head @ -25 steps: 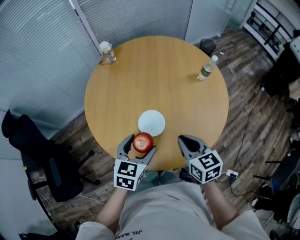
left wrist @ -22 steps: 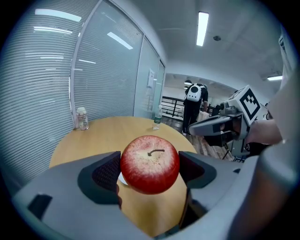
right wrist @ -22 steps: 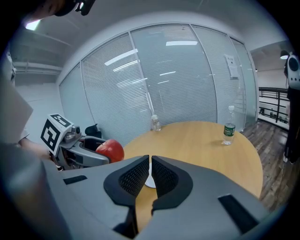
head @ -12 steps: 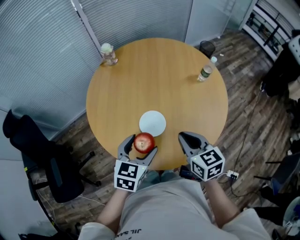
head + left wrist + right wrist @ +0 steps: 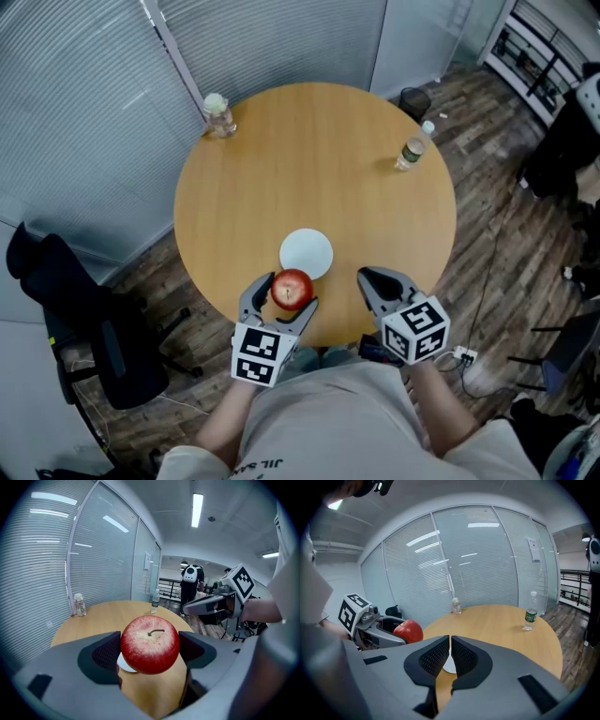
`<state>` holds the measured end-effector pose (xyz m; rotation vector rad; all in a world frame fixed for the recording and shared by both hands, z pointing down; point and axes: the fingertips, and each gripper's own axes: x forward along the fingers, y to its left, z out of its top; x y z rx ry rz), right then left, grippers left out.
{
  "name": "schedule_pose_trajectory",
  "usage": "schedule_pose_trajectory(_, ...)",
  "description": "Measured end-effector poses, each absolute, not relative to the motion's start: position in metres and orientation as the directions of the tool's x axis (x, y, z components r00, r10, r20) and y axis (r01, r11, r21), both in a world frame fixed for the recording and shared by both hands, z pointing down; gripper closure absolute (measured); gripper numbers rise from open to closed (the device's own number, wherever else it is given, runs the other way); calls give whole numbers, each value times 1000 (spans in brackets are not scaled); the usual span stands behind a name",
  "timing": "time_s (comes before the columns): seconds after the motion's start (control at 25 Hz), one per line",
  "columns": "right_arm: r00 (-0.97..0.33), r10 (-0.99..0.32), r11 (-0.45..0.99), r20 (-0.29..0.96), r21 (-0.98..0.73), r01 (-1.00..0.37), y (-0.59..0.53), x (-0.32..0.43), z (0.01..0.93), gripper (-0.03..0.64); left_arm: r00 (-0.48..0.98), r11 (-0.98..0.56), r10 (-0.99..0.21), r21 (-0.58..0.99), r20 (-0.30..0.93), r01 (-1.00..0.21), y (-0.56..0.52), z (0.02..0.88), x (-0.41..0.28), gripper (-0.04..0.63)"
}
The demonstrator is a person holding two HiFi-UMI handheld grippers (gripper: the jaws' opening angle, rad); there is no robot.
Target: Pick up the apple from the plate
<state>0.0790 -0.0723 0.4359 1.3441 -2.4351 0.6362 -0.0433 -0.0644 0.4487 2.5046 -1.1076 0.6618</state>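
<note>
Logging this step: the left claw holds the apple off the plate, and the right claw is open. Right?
No: the right claw is shut, per the right gripper view. The left claw does hold the apple off the plate.

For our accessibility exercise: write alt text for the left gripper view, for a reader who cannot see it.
A red apple is held between the left gripper's two grey fingers, with a white plate partly visible behind it on a round wooden table.

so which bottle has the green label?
The right-hand bottle, at the table's far right edge in the head view; the left-hand bottle shows no green.
</note>
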Motion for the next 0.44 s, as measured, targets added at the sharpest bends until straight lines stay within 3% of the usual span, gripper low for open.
schedule_pose_trajectory(0.44, -554, -722, 483, 414, -272, -833, -71, 71, 432, 580, 587, -643, -604, 105, 539, -759, -63, 451, -46, 207)
